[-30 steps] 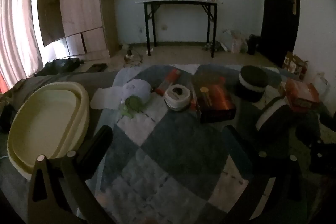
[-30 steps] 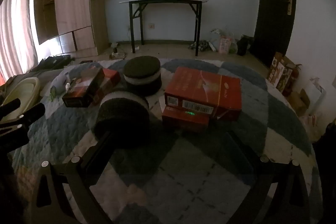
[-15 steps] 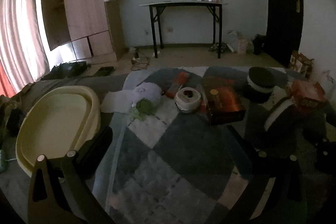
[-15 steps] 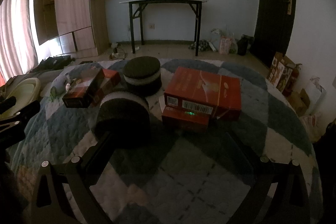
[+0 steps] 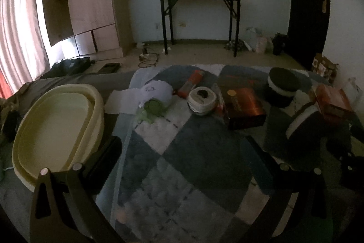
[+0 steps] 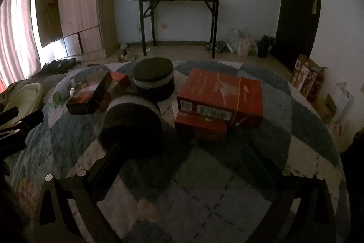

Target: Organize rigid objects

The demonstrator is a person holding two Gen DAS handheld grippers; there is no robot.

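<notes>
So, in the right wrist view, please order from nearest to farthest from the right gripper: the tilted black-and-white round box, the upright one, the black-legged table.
1. Tilted black-and-white round box, left, just ahead.
2. Upright black-and-white round box, behind it.
3. Black-legged table, against the far wall.

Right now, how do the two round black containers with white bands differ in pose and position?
The near container lies tipped on its side, its dark round face toward the right-wrist camera; the far container stands upright with its flat top showing. The near one lies closer to the open right gripper. Both are dark cylinders with a white band, on the quilt.
</notes>
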